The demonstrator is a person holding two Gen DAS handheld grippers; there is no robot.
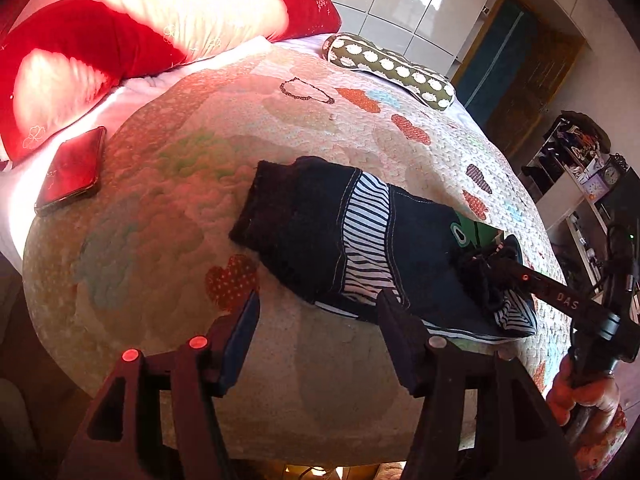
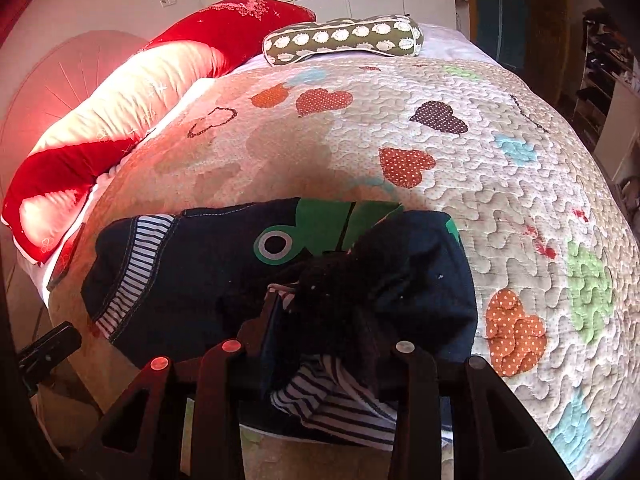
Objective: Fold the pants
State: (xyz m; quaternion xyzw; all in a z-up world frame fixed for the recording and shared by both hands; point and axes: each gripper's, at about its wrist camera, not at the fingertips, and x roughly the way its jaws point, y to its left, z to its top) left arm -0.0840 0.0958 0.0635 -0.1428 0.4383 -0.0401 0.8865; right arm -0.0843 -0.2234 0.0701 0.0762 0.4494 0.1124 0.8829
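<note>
Pants (image 1: pixel 360 248) of dark navy denim with striped cuffs lie half-folded on the quilted heart-patterned bed (image 1: pixel 200 360); my right claw (image 2: pixel 332 320) clenches the bunched waistband for folding, my left claw (image 1: pixel 316 320) hovers released.

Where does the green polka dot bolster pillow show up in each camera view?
Left wrist: the bolster pillow lies upper right of centre, at the quilt's far edge.
Right wrist: the bolster pillow sits top centre, beside the red pillow.
Shared landmark: the frog-eye patch on the pants.
</note>
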